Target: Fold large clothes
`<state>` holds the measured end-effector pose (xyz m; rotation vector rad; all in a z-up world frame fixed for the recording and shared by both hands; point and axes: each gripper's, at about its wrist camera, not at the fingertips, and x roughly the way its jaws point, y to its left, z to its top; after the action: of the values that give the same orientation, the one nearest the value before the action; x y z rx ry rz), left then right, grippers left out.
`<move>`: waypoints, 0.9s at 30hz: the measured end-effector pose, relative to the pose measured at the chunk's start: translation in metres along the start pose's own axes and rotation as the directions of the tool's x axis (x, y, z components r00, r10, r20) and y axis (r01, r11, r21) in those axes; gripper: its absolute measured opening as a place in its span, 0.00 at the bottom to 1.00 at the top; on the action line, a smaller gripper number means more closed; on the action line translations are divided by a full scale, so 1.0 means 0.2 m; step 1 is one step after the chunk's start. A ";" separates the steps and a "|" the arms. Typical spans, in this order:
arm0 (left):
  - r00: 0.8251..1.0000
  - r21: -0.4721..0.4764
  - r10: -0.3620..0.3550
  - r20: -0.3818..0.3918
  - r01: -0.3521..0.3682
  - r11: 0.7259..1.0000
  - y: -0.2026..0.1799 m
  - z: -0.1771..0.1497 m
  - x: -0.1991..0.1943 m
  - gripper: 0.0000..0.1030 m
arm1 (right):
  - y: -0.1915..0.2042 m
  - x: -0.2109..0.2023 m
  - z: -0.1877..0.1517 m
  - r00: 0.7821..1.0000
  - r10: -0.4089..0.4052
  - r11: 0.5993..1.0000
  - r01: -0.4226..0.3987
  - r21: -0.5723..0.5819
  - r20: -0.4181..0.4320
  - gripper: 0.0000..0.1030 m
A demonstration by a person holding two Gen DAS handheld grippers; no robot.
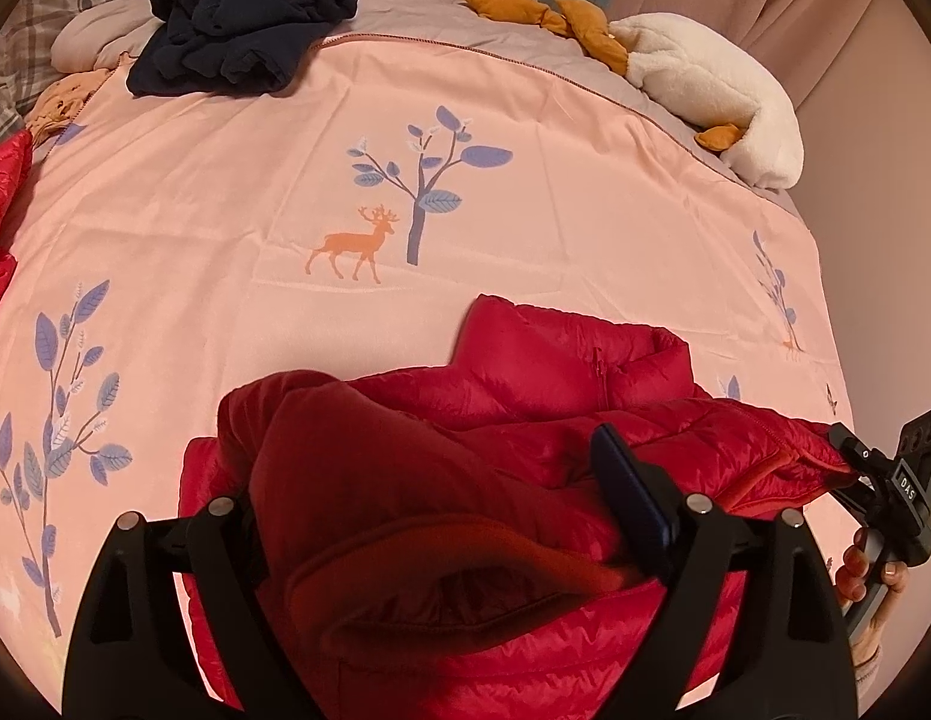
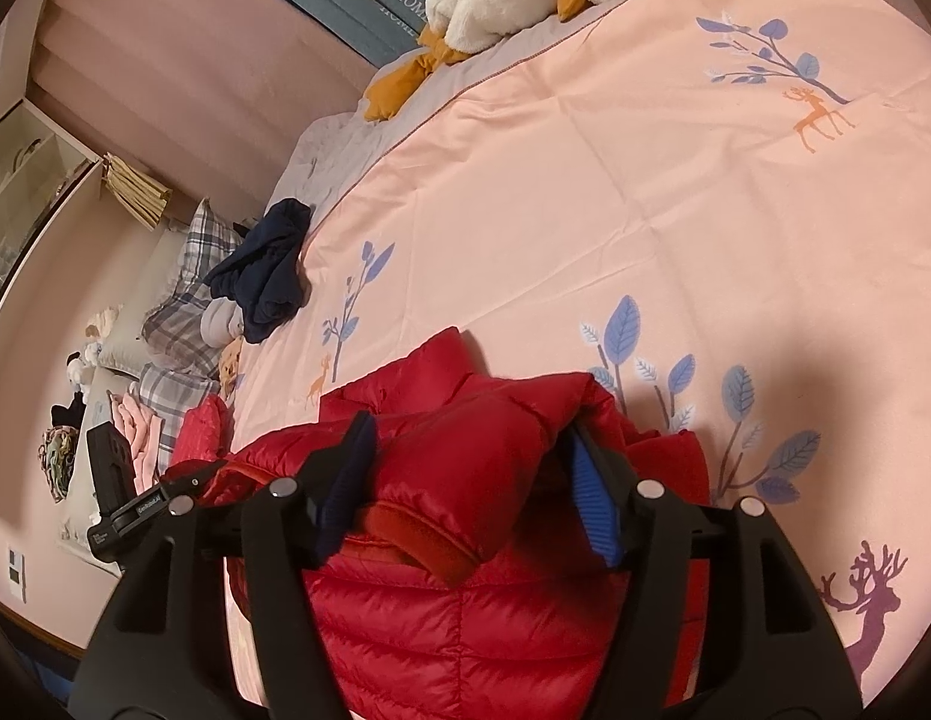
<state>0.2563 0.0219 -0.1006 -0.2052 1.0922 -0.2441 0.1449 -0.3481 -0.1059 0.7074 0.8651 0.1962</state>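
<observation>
Jacket [image 1: 525, 420] is pinched in both the left gripper [image 1: 441, 516] and right gripper [image 2: 471, 486], bunched on the bed [image 1: 225, 210].

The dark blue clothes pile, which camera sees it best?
The left wrist view: the dark blue clothes pile sits big and whole on the bed's far side. The right wrist view shows it smaller, off to the left beside the plaid pillow.

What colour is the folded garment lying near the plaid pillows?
Dark navy blue garment; the left wrist view shows it best.
</observation>
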 end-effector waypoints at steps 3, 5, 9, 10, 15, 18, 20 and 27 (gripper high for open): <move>1.000 -0.002 0.004 0.002 -0.004 1.000 0.00 0.01 0.00 0.87 | 0.00 -0.01 0.01 1.000 -0.001 1.000 0.001 -0.003 0.007 0.64; 1.000 -0.002 0.005 0.002 -0.005 1.000 0.00 0.01 0.00 0.87 | 0.00 -0.01 0.02 1.000 -0.003 1.000 0.003 -0.005 0.006 0.64; 1.000 -0.005 0.006 0.004 -0.006 1.000 0.00 0.02 0.00 0.87 | -0.01 -0.01 0.02 1.000 -0.002 1.000 0.002 -0.003 0.007 0.64; 1.000 -0.006 0.007 0.004 -0.007 1.000 0.00 0.02 0.00 0.87 | -0.01 -0.01 0.03 1.000 -0.001 1.000 0.001 -0.001 0.007 0.64; 1.000 -0.005 0.015 0.006 -0.015 1.000 0.00 0.04 0.00 0.87 | 0.00 -0.01 0.04 1.000 -0.003 1.000 0.003 -0.001 0.014 0.65; 1.000 -0.007 0.017 0.006 -0.017 1.000 0.00 0.05 0.01 0.87 | -0.01 -0.01 0.05 1.000 -0.002 1.000 0.002 0.002 0.016 0.65; 1.000 -0.007 0.018 0.006 -0.018 1.000 0.00 0.05 0.01 0.87 | -0.01 -0.01 0.05 1.000 -0.002 1.000 0.002 0.003 0.017 0.65; 1.000 -0.009 0.021 0.010 -0.021 1.000 0.00 0.05 0.01 0.87 | -0.01 -0.01 0.07 1.000 -0.003 1.000 0.003 0.003 0.021 0.66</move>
<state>0.2663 0.0222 -0.0977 -0.2031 1.0854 -0.2195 0.1540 -0.3578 -0.1007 0.7098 0.8463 0.1844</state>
